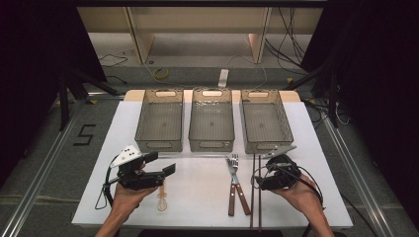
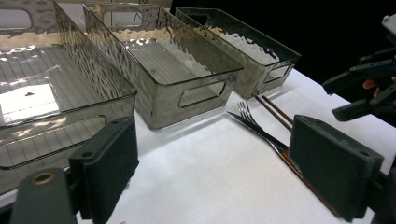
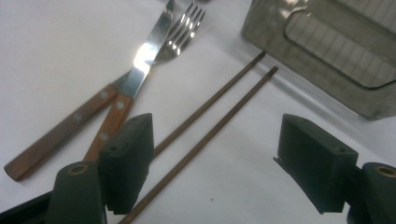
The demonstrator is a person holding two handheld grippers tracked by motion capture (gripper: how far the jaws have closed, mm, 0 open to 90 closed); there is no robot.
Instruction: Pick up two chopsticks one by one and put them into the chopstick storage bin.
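A fork (image 1: 234,164) and a knife (image 1: 237,190), both with wooden handles, lie crossed on the white table (image 1: 207,207), at the front and right of centre. Two dark chopsticks (image 1: 256,192) lie side by side just to their right. My right gripper (image 1: 269,173) hovers open over the chopsticks. In the right gripper view the chopsticks (image 3: 205,121) run up between the open jaws of my right gripper (image 3: 219,163), with the knife (image 3: 140,60) and fork (image 3: 184,28) to the left. My left gripper (image 1: 160,163) is open and empty at the front left. In its own view my left gripper (image 2: 212,177) faces the fork (image 2: 247,114).
Three translucent grey bins stand in a row at the back: left (image 1: 160,123), middle (image 1: 211,123), right (image 1: 264,123); all look empty. A small pale spoon-like utensil (image 1: 162,200) lies by my left hand. Cables trail from both grippers.
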